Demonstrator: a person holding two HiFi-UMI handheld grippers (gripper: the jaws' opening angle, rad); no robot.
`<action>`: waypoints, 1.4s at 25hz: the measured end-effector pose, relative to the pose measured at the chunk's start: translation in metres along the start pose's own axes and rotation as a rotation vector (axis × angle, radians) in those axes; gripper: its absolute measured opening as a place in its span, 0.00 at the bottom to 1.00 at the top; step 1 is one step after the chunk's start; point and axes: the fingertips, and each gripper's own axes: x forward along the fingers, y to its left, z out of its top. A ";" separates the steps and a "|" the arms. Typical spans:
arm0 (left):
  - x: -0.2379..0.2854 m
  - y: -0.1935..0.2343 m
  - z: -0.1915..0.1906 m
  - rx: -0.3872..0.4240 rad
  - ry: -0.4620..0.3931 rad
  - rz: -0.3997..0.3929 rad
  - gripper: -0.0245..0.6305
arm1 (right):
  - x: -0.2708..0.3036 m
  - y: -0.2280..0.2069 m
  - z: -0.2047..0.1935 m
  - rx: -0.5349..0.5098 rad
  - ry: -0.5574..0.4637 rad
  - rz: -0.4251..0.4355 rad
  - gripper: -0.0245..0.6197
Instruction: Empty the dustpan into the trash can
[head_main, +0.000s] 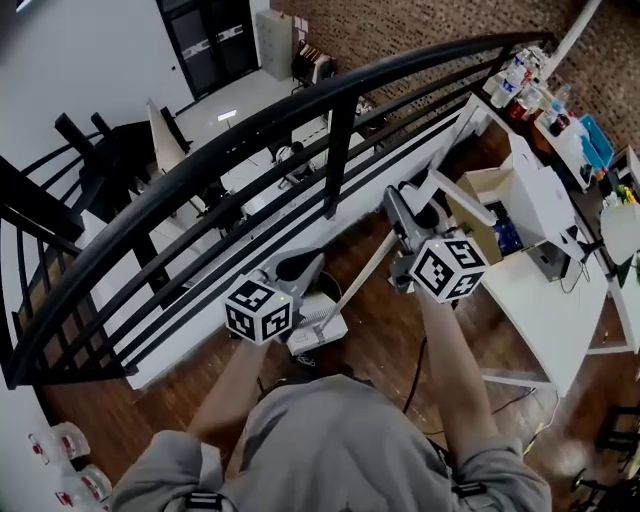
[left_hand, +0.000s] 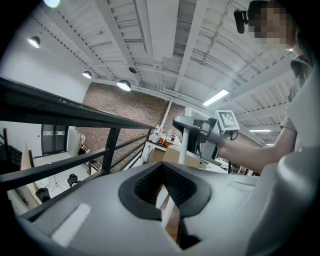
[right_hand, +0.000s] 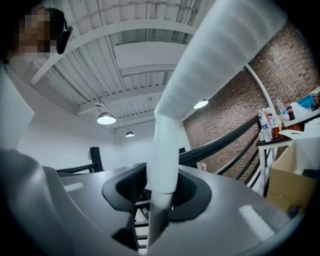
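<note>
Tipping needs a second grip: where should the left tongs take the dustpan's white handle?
Probably low on the handle, near the pan, coming from the person's left. The right tongs clamp its upper part, and the slim pole slants down leftward.

No words or numbers can be read. The labels on the bottles (head_main: 525, 95) at the upper right are too small.

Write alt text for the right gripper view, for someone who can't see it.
The right gripper is shut on a white handle that rises up and to the right across the frame. Behind are a black railing, a brick wall, lit ceiling lamps and a cardboard box at right.
</note>
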 end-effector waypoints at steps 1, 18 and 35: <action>0.000 -0.009 -0.002 -0.005 0.001 0.001 0.05 | -0.008 0.007 0.000 -0.006 0.001 0.024 0.22; -0.035 -0.110 -0.028 0.075 0.016 -0.021 0.05 | -0.116 0.088 -0.009 -0.103 -0.027 0.185 0.20; -0.036 -0.224 -0.071 0.115 0.083 -0.420 0.05 | -0.318 0.125 0.023 -0.215 -0.135 -0.059 0.20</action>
